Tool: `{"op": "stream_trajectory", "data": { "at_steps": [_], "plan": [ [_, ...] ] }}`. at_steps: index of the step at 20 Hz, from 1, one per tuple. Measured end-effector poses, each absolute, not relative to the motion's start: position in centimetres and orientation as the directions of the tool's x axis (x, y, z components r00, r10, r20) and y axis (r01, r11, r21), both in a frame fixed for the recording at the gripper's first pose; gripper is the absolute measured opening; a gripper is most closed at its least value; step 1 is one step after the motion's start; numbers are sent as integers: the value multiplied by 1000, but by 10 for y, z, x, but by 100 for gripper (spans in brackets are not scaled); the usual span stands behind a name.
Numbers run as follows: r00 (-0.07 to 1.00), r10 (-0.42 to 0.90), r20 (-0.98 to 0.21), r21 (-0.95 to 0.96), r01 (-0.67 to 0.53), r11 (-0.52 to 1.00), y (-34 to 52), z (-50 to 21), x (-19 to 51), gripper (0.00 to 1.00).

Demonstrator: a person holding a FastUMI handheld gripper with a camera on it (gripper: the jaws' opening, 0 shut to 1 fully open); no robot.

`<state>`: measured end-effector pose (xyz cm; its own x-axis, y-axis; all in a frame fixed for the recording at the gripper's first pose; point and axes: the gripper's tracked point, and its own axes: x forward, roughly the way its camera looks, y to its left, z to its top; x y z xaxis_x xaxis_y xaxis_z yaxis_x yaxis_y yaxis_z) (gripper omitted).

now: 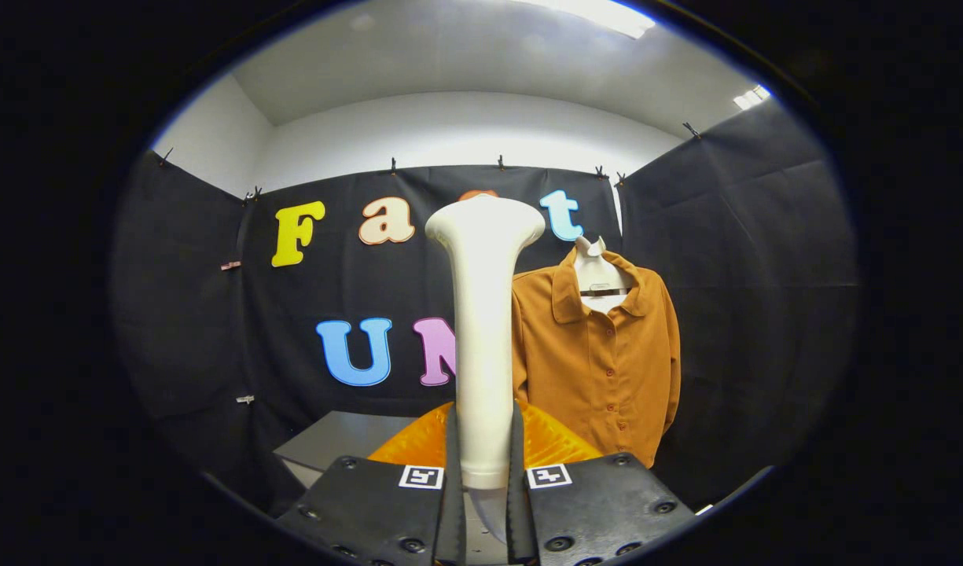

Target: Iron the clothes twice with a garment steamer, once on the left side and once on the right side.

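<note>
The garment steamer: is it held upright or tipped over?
Upright. The garment steamer rises straight between the fingers of the tool, which is shut on its handle, head uppermost, beside the hanging shirt.

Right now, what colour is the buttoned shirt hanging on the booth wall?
Rust orange, plain, no pattern: the long-sleeved collared shirt, clearest in the gripper view, beyond the white steamer handle clamped by the gripper.

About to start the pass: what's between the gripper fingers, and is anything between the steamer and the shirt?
Gripper view: the garment steamer handle is clamped between the gripper fingers. Nothing sits between it and the orange shirt.
</note>
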<state>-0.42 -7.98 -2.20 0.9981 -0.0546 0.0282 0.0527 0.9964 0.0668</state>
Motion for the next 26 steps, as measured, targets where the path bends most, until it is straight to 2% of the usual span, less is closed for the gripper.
{"op": "stream_trajectory", "data": {
  "at_steps": [26],
  "plan": [
    [999, -22, 42, -9, 23, 1000, -60, -24, -15, 24]
  ]
}}
